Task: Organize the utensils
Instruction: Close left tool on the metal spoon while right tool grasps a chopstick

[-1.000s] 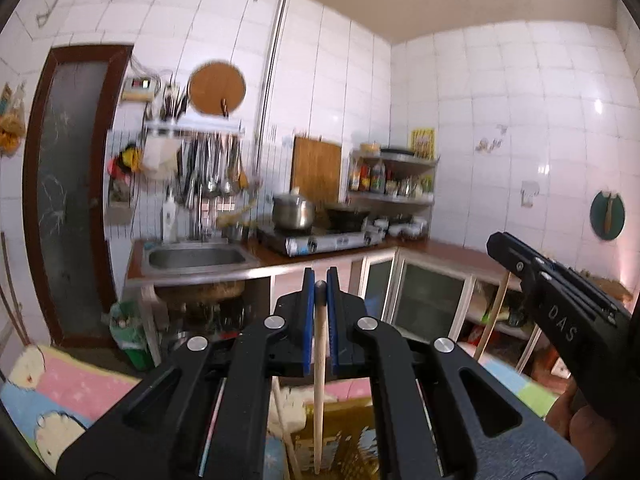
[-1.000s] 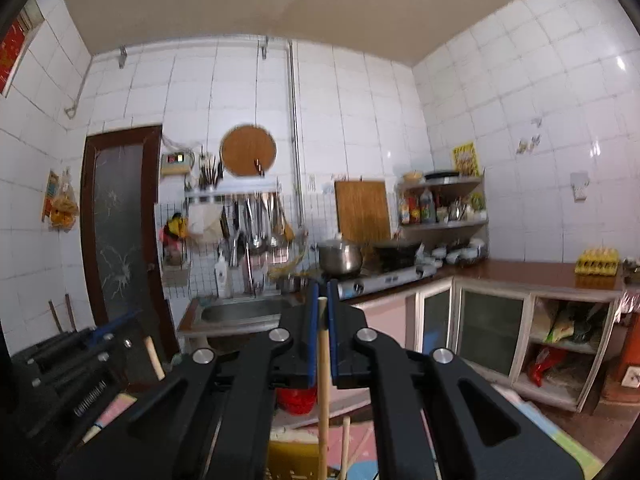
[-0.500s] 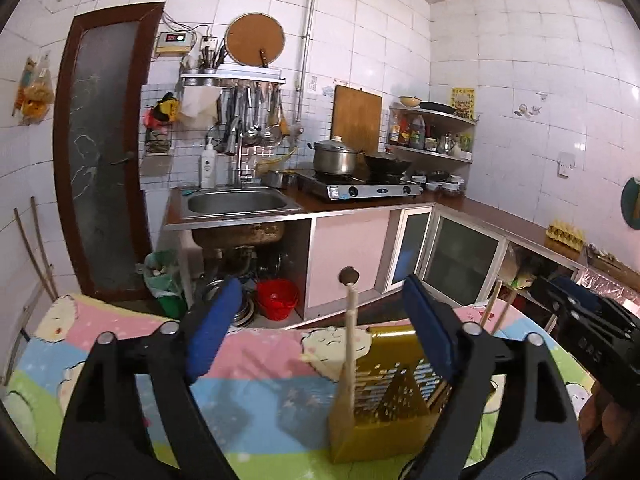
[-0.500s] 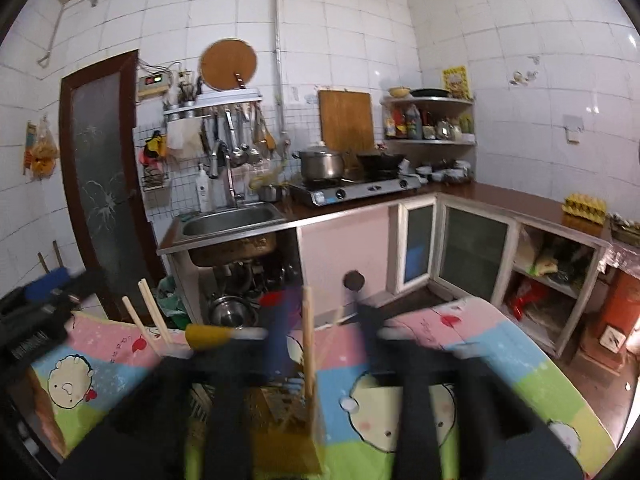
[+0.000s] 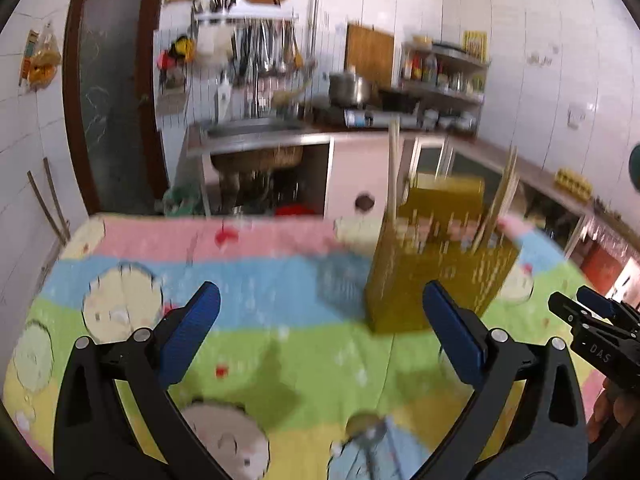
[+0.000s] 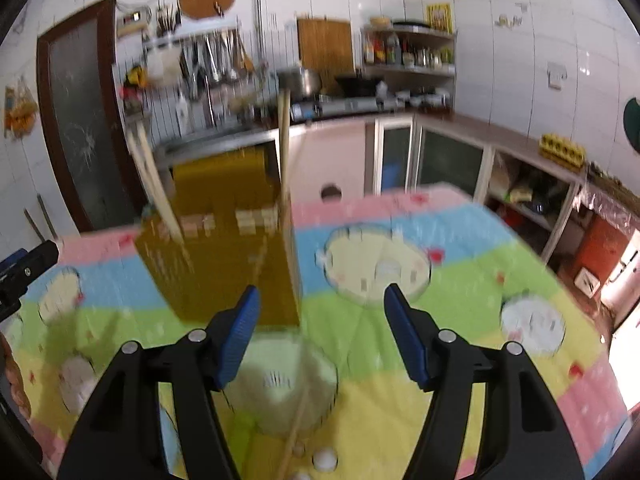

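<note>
Both chopsticks you held a second ago now stand in the yellow utensil holder [image 5: 436,256] on the cartoon-print counter [image 5: 248,280]. Your left hand-held gripper [image 5: 320,332] and right hand-held gripper [image 6: 322,330] are both spread wide, empty. Drop-off looks done; next, go for the loose chopstick [image 6: 294,436] near your right side.

My left gripper [image 5: 320,328] and right gripper [image 6: 322,328] were matte black with ribbed blue pads [image 5: 452,338], 2 silver screws per arm, and white "DAS" lettering.
</note>
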{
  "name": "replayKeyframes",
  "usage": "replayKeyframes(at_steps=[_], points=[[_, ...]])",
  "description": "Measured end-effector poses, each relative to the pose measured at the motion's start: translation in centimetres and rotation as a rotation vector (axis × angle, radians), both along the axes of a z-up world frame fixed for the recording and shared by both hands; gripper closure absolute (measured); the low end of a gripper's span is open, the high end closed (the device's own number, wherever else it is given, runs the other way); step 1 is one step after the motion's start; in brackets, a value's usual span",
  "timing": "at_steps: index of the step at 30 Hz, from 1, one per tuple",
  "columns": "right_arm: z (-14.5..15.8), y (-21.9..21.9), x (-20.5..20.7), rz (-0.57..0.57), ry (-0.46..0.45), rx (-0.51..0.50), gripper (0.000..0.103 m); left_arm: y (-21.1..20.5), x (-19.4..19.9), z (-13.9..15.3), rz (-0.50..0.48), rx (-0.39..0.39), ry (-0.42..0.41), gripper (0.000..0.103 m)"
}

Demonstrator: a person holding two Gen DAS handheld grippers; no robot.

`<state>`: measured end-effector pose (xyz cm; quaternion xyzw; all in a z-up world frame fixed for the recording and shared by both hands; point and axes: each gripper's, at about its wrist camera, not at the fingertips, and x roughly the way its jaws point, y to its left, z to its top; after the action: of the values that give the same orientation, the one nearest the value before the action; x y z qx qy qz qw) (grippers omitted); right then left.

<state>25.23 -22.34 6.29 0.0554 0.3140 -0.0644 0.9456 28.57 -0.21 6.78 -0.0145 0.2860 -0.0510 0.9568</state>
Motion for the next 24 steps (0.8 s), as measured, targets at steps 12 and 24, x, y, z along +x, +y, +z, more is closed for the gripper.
replayKeyframes(at_steps=[12,24], points=[[-8.2,0.6,0.7,-0.015,0.158,0.026,0.040,0.4,0.2,-9.8,0.020,0.006,0.213,0.005],[-8.9,2.1,1.5,0.040,0.230,-0.015,0.095,-0.9,-0.6,-11.1,0.015,0.072,0.272,0.005]])
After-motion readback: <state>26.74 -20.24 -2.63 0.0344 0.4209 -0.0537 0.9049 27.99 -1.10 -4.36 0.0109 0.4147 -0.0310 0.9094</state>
